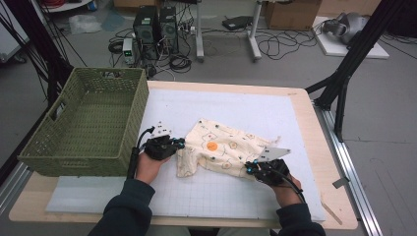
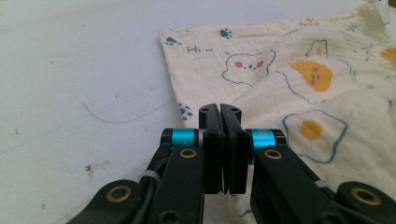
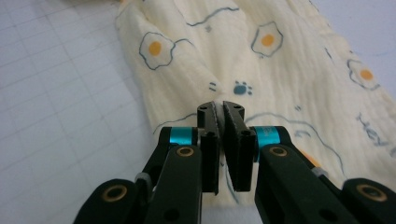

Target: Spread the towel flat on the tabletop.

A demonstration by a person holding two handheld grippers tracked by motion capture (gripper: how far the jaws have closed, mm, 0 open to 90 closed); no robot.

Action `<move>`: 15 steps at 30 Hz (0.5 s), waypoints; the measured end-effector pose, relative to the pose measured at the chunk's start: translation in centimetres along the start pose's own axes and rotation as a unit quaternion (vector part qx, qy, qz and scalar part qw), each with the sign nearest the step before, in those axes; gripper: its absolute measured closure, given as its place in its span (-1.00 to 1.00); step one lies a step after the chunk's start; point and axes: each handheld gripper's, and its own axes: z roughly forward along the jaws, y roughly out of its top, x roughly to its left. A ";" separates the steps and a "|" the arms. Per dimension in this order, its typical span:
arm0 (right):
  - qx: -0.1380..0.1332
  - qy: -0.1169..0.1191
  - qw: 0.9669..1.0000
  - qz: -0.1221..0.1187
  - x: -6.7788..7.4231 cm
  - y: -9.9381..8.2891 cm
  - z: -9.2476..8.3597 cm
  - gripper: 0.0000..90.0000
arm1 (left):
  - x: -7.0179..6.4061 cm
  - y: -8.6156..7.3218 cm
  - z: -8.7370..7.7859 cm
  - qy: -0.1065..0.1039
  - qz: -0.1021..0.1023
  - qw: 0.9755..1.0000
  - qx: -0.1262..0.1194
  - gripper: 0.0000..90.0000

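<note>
Cream egg-print cloth (image 1: pixel 221 147), just one, pinched by two grippers: left gripper (image 1: pixel 178 144), right gripper (image 1: pixel 252 168); one green basket (image 1: pixel 88 123) alongside.

The person is wearing dark blue-grey long sleeves (image 1: pixel 129 206) that are ending at the wrists. Each hand is carrying a black tool: the left gripper (image 1: pixel 180 143) and the right gripper (image 1: pixel 249 168) are both showing a pale grey three-cornered plate (image 1: pixel 161 130) on top, bright blue collars (image 2: pixel 183 137) behind two flat black jaws, brass-coloured rivets (image 3: pixel 185 151) on the arms, and a black cable (image 1: pixel 134 158) trailing back.
</note>
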 end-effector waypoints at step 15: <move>-0.066 0.004 0.997 0.046 -2.5 -1.9 -4.2 0.45 | 0.5 0.0 0.1 0.031 -0.021 0.999 -0.006 0.16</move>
